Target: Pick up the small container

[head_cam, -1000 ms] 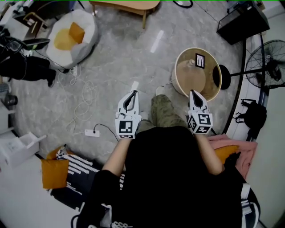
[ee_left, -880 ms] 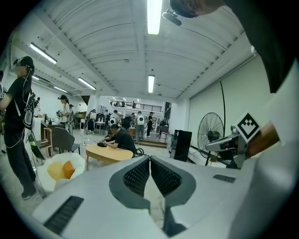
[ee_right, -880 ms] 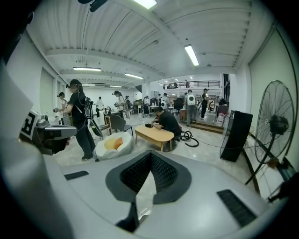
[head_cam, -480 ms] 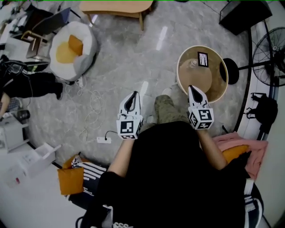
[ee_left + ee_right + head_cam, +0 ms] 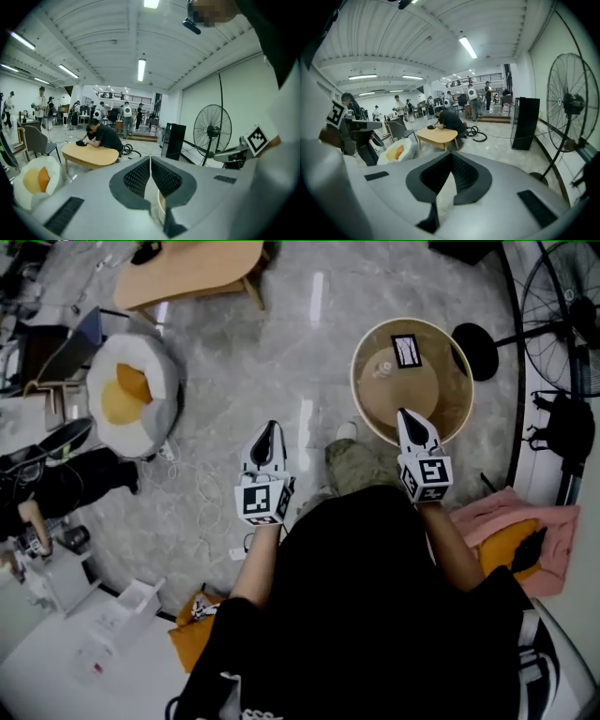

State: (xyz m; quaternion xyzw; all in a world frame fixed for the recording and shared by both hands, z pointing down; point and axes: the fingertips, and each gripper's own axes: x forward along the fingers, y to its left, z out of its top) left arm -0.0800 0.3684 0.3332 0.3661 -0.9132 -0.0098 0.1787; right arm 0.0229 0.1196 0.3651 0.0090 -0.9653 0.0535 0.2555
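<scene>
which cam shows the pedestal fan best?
Right gripper view: the pedestal fan shows whole, from cage down to base. Left gripper view shows the cage and upper pole, with the base out of sight. Head view clips the cage at the frame edge.

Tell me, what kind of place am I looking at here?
Probably a big open lab or workshop hall, not a home: strip lights on a vaulted ceiling, people gathered far back, cables trailing across the polished floor.
</scene>
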